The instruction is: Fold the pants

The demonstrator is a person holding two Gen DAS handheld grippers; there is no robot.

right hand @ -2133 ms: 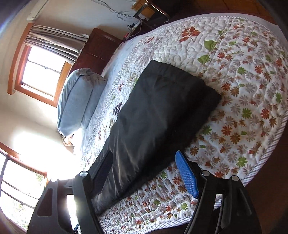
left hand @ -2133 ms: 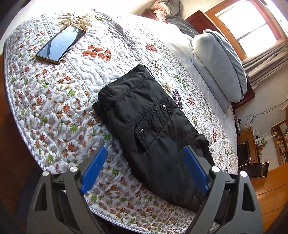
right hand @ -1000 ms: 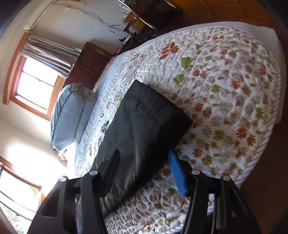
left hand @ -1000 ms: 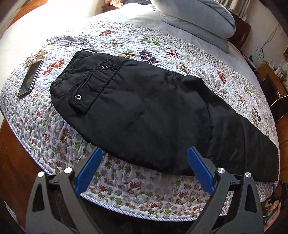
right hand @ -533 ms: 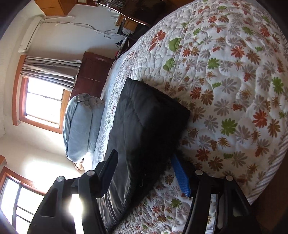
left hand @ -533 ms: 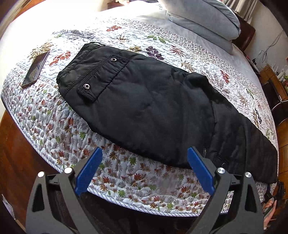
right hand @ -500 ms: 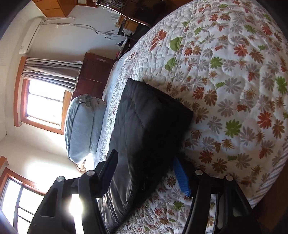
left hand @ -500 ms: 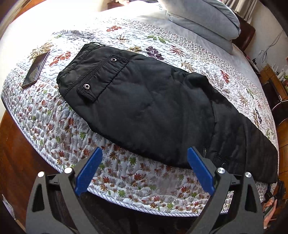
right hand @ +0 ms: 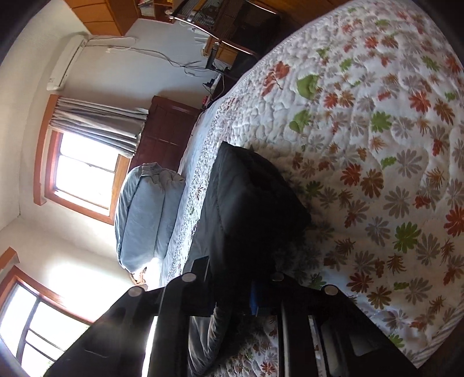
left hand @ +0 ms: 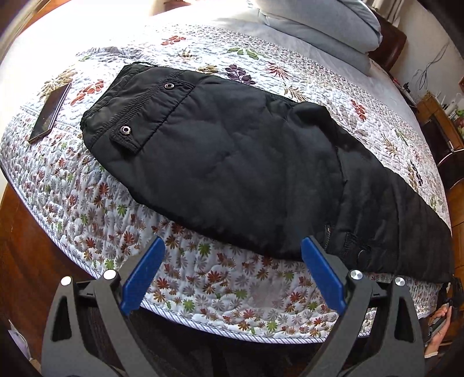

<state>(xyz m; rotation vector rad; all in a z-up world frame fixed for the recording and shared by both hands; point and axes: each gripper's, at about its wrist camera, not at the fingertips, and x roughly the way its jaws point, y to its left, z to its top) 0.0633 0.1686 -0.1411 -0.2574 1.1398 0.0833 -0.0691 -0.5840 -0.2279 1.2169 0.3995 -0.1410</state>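
Note:
Black pants (left hand: 232, 162) lie lengthwise on the flowered quilt (left hand: 75, 185), waistband and snap pocket at the left, legs running off to the right. My left gripper (left hand: 232, 261) hangs open over the near bed edge, just short of the pants, with nothing between its blue pads (left hand: 142, 269). In the right wrist view the leg end of the pants (right hand: 246, 203) runs between the fingers of my right gripper (right hand: 229, 284). Its jaws are closing and pinch the dark fabric. Most of its blue pad (right hand: 255, 298) is hidden by the cloth.
A phone (left hand: 50, 111) lies on the quilt left of the waistband. Grey pillows (left hand: 319, 23) sit at the head of the bed, also the grey pillows (right hand: 145, 220) below a window (right hand: 84, 171). A person's hand (left hand: 440, 316) shows at the leg end. Wooden floor (left hand: 26, 249) borders the bed.
The right gripper's fingers have come together onto the leg end of the pants, which lay loosely between them before. The left gripper stays open in almost the same spot.

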